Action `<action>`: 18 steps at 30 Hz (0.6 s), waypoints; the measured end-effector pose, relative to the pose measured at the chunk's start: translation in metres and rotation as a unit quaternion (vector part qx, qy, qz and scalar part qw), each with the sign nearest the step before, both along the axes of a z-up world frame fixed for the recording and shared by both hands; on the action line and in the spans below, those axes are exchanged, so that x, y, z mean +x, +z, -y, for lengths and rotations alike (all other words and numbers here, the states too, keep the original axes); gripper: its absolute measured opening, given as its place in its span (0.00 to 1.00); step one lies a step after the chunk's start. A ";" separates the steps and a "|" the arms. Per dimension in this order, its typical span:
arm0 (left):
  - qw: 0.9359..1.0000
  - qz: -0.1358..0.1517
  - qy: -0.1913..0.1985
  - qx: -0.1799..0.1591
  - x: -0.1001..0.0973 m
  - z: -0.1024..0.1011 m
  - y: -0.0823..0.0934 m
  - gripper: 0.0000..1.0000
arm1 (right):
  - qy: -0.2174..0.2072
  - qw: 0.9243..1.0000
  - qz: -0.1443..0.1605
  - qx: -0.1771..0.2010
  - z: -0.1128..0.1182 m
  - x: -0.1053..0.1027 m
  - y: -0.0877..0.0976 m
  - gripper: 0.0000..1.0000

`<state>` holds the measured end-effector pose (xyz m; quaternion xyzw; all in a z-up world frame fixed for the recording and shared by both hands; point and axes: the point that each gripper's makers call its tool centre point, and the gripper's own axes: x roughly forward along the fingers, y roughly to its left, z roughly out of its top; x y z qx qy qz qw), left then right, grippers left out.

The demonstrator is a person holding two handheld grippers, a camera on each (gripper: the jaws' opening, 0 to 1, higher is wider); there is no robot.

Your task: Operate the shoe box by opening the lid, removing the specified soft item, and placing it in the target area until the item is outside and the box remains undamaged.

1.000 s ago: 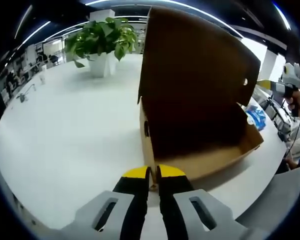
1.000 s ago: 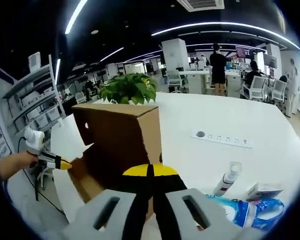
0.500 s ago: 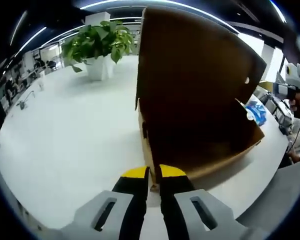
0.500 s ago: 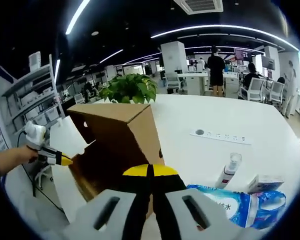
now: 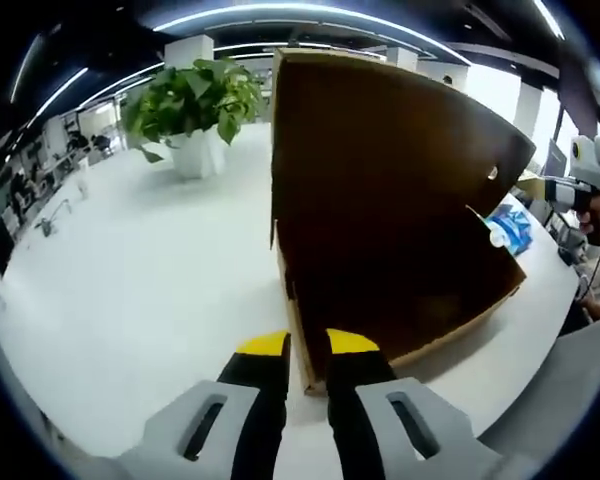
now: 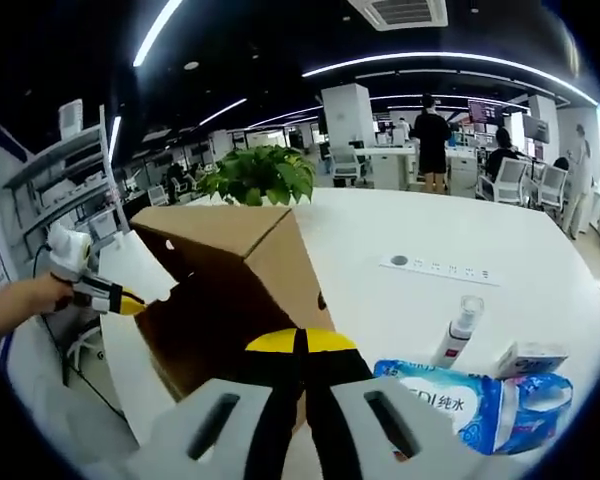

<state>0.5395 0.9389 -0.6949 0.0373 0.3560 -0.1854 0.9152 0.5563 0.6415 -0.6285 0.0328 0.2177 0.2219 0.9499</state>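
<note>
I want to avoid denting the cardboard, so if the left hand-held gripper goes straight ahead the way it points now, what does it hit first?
Most likely the shoe box: the left hand-held gripper has its jaws slightly apart astride the box's near corner edge, so pushing on would slide that edge deeper between them.

One box (image 6: 225, 290) stands just ahead of the right tongs (image 6: 300, 345), and one plant (image 6: 258, 175) sits beyond it. To the right of those tongs lie one blue wipes pack (image 6: 470, 400), one bottle (image 6: 455, 335) and one small carton (image 6: 528, 358). Farther ahead lies one power strip (image 6: 442, 271). One box wall edge sits between the left tongs (image 5: 307, 348).
</note>
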 end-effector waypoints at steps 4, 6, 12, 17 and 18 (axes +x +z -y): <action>1.000 0.012 -0.001 0.002 0.004 0.000 0.007 0.11 | 0.000 1.000 -0.002 0.001 0.000 -0.002 -0.002 0.00; 1.000 0.018 -0.002 0.003 0.006 0.000 0.011 0.11 | 0.000 1.000 -0.004 0.001 0.000 -0.003 -0.002 0.00; 0.999 0.051 0.001 0.007 0.014 -0.002 0.028 0.11 | 0.000 1.000 -0.007 0.001 -0.001 -0.006 -0.005 0.00; 0.996 0.092 0.006 0.014 0.025 -0.004 0.047 0.10 | -0.001 1.000 -0.010 0.002 -0.001 -0.008 -0.006 0.00; 0.995 0.101 0.006 0.013 0.027 -0.003 0.051 0.09 | -0.001 1.000 -0.010 0.002 -0.001 -0.008 -0.006 0.00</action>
